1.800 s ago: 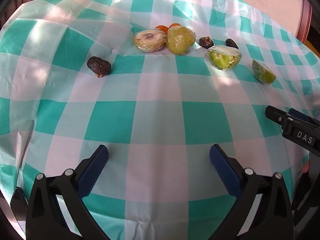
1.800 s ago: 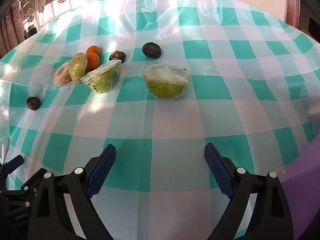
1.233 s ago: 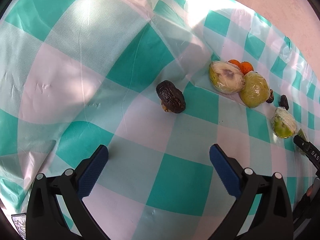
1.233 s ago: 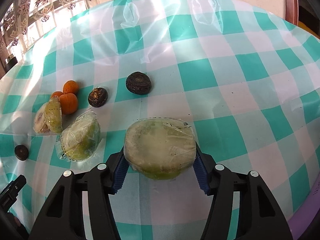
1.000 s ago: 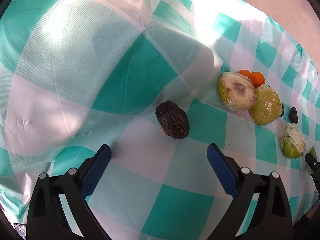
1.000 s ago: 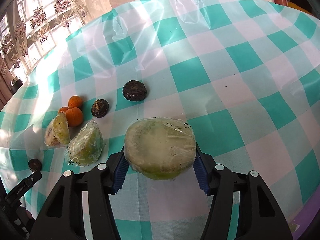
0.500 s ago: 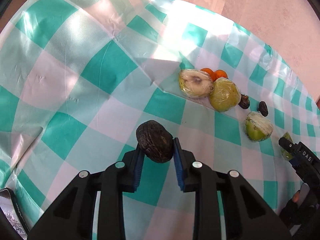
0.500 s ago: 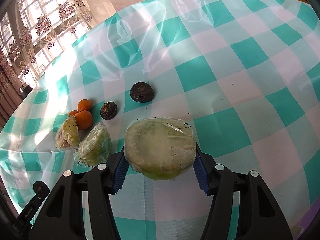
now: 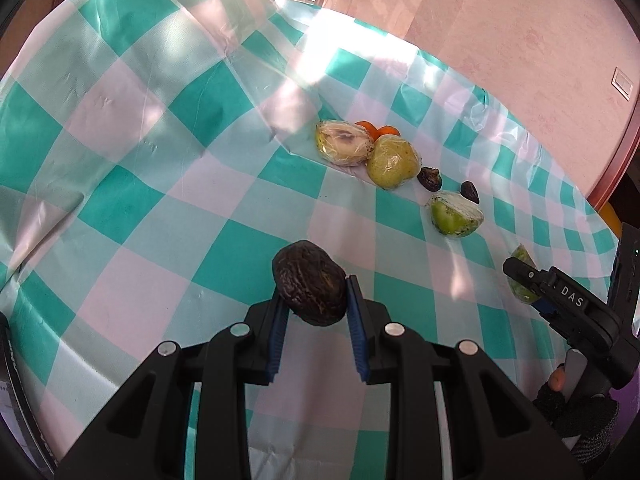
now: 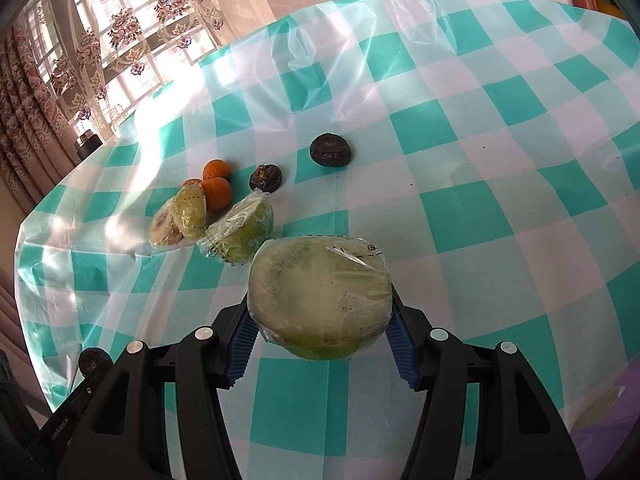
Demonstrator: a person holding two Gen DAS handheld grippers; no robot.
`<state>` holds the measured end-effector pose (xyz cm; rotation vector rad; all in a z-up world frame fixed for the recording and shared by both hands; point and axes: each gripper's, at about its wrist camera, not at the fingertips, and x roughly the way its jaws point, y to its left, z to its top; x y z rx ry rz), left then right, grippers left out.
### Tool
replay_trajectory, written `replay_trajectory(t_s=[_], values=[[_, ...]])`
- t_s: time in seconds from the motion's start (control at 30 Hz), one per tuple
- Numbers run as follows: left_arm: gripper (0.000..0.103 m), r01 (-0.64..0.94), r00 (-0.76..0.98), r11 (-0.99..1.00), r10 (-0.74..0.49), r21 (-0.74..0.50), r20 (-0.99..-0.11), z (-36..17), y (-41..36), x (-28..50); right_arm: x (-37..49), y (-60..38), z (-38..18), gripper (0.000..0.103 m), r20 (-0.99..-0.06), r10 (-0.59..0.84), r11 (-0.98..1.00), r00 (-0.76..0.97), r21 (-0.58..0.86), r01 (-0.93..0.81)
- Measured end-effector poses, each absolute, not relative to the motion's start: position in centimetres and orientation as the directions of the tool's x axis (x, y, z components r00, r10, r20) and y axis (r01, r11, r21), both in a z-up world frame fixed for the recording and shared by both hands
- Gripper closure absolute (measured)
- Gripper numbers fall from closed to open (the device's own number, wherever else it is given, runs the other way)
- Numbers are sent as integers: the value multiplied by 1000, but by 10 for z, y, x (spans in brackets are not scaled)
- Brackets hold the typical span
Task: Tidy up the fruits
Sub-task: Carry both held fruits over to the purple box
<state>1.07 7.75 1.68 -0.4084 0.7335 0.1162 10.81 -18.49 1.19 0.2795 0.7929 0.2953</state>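
My left gripper [image 9: 314,304] is shut on a dark wrinkled fruit [image 9: 309,282] and holds it above the checked tablecloth [image 9: 168,184]. My right gripper [image 10: 322,330] is shut on a plastic-wrapped green fruit half [image 10: 320,298], also lifted; it shows at the right of the left wrist view [image 9: 522,280]. On the cloth lie another wrapped green half [image 10: 244,234] [image 9: 456,216], two wrapped yellowish fruits [image 9: 394,162] [image 9: 342,142], oranges [image 10: 216,192] and two dark fruits [image 10: 331,149] [image 10: 265,178].
The table's far edge runs along a pink wall [image 9: 500,40]. A curtained window [image 10: 120,40] lies beyond the table's left side. A dark cup or jar [image 10: 87,145] stands by the window. A purple object [image 10: 608,408] sits at the lower right.
The left gripper closed on the dark fruit and lifted it, then swung back toward the fruit group. The right gripper closed on the wrapped green half and raised it off the cloth.
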Motion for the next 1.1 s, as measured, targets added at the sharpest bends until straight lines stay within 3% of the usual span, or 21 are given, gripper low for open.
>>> replay_trajectory(t_s=[0.43, 0.87, 1.1], values=[[75, -144, 746, 937, -109, -319, -657, 17, 57, -50, -6, -174, 10, 46, -641, 424, 902, 640, 363, -233], [75, -66, 753, 960, -130, -271, -645, 21, 42, -80, -60, -166, 10, 46, -664, 396, 918, 634, 288, -272], [75, -48, 774, 975, -100, -216, -625, 29, 28, -89, -83, -177, 30, 46, -605, 386, 922, 697, 280, -268]])
